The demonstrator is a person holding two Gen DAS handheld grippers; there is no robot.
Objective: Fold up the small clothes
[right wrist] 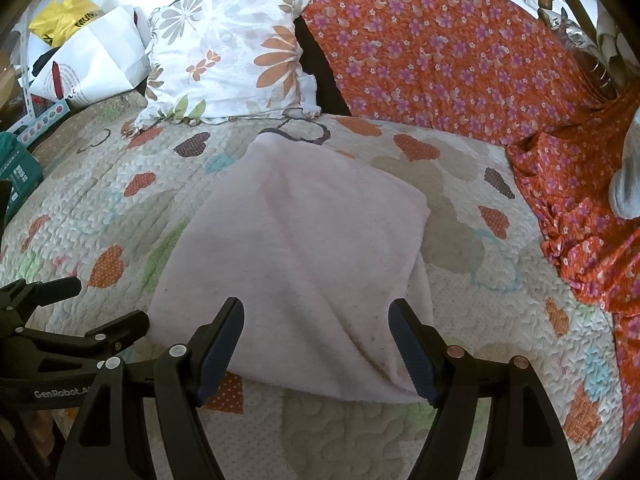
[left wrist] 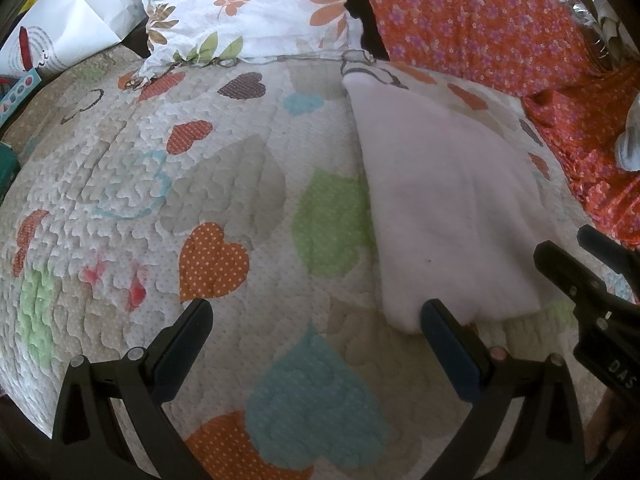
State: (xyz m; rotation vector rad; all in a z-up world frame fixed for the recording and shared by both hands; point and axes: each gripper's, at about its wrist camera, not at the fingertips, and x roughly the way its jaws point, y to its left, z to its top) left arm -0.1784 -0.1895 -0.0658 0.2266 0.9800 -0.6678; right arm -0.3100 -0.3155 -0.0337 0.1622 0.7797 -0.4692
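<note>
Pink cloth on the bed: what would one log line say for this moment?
pink cloth: flat on quilt | left gripper: open, empty | right gripper: open, above cloth's near edge

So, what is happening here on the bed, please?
A person holds two black two-finger grippers above a pale pink fleece cloth that lies spread on a quilted bedcover with coloured hearts. The right gripper is open over the near edge of the cloth, gripping nothing. The left gripper is open too, one finger at the cloth's near corner. No fold is under way yet.
</note>
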